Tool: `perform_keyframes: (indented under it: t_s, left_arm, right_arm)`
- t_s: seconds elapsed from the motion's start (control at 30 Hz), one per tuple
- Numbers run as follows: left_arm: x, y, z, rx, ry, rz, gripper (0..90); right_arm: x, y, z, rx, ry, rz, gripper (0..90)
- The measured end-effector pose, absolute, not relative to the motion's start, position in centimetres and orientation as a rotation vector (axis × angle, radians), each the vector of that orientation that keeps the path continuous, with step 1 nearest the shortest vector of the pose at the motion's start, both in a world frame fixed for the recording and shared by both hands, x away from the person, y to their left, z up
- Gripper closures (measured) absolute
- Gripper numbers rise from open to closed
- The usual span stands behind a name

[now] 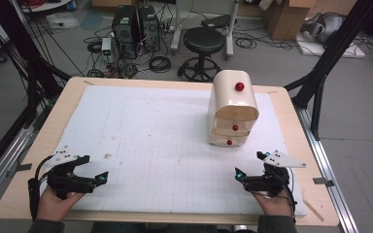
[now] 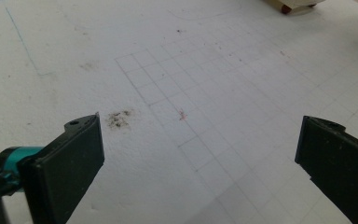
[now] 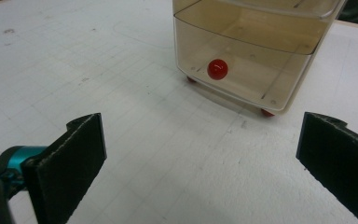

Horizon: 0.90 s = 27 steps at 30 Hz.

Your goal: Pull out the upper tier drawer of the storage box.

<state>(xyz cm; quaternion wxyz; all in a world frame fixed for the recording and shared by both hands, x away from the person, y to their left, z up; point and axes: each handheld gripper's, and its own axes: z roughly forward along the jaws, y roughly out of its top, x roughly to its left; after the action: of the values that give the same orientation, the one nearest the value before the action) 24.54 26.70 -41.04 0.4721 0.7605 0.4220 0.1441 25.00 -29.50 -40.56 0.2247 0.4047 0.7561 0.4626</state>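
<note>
White foam sheet with a faint pencil grid [image 1: 155, 145] covers most of a pale wooden table [image 1: 39, 160], and it's pretty scuffed up; the left gripper view shows a dark smudge [image 2: 119, 119] and a tiny red mark on it. Behind the table the room's a bit of a mess: grey floor, a round black stool [image 1: 203, 46], two black computer towers [image 1: 136, 29], loose cables everywhere, cardboard boxes [image 1: 286, 17] off to the far right.

Sitting on the right half of the sheet is the cream plastic mini drawer cabinet with red ball knobs [image 1: 233, 109], rounded top, three stacked drawers. In the right gripper view the bottom drawer looks see-through and amber-tinted, with a shiny red knob [image 3: 217, 69] and little red feet underneath.

Left gripper [image 1: 93, 170] sits near the front left edge, jaws spread wide, nothing between them. Right gripper [image 1: 251, 166] is near the front right edge, just in front of the cabinet and not touching it, jaws spread wide and empty too.
</note>
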Motion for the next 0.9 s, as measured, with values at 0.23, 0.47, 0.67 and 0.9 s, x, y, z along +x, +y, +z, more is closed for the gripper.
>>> perform_keyframes:
  t_s: [0.23, 0.47, 0.67, 0.9]
  left_arm:
    - [24.54, 26.75, -41.06, 1.857, 1.037, 0.349, 1.7]
    - [24.52, 26.84, -41.03, 1.852, 1.040, 0.349, 1.8]
    - [24.52, 26.84, -41.02, 1.852, 1.041, 0.349, 1.7]
    - [24.53, 26.85, -41.01, 1.851, 1.040, 0.349, 1.7]
  right_arm:
    - [25.00, -29.51, -40.53, 1.111, 2.090, 1.280, 0.2]
    - [25.00, -29.55, -40.48, 1.104, 2.083, 1.286, 0.2]
    - [24.96, -29.61, -40.48, 1.103, 2.082, 1.286, 0.3]
    - [24.94, -29.55, -40.49, 1.093, 2.082, 1.290, 0.3]
